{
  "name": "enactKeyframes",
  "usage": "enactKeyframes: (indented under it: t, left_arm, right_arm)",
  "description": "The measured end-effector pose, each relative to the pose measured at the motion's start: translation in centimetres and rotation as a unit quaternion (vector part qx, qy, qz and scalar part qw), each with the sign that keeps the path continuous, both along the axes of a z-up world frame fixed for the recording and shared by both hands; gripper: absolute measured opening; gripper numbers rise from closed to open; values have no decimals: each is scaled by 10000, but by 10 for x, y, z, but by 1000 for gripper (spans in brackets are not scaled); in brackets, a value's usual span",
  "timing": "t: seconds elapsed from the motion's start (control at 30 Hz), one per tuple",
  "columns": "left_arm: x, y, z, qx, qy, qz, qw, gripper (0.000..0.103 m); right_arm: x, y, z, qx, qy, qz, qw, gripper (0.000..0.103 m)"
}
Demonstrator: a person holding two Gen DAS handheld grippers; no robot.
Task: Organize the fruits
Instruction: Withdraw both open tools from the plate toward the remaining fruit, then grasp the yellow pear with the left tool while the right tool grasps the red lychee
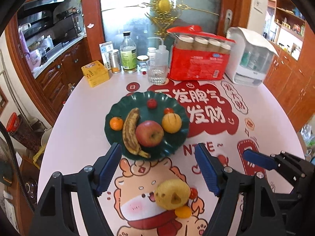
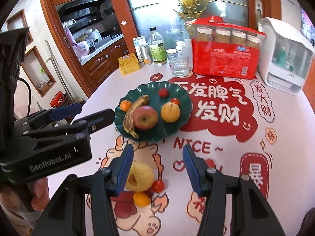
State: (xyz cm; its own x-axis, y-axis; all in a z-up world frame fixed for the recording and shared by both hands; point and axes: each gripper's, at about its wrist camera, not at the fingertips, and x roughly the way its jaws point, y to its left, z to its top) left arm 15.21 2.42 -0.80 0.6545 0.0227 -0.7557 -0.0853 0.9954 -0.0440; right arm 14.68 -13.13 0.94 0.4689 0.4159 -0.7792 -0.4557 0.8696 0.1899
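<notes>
A dark green plate [image 1: 177, 139] [image 2: 177, 125] holds a spotted banana [image 1: 130, 131], a red apple [image 1: 149, 133], an orange [image 1: 171, 122], a mandarin [image 1: 116, 123] and two small red fruits. On the table in front lie a yellow apple [image 1: 172, 193] [image 2: 140, 176], a small orange fruit [image 1: 183, 211] [image 2: 141, 199] and a cherry tomato [image 1: 193, 193] [image 2: 158, 185]. My left gripper [image 1: 157, 167] is open above them, empty. My right gripper [image 2: 157, 167] is open, empty, its left finger [image 2: 124, 171] by the yellow apple.
At the back of the table stand a yellow tin [image 1: 95, 73], bottles [image 1: 128, 53], a glass [image 1: 157, 72], a red pack of jars [image 1: 198, 59] and a white appliance [image 1: 250, 59]. Wooden cabinets stand left and right. The table's edge curves at the left.
</notes>
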Motion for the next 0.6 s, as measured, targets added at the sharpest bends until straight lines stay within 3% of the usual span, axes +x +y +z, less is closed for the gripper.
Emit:
enactKeyframes:
  t: [0.3,0.6]
  left_arm:
    - [-22,-30,-25,50,254,-313,9992,76]
    - [-30,-35,-55,27,576,-329,9978,76]
  right_arm:
    - [-26,-28,-20,-205,124,-209,9995,52]
    - [-36,-56,-42,-358,282,-395,9982,52]
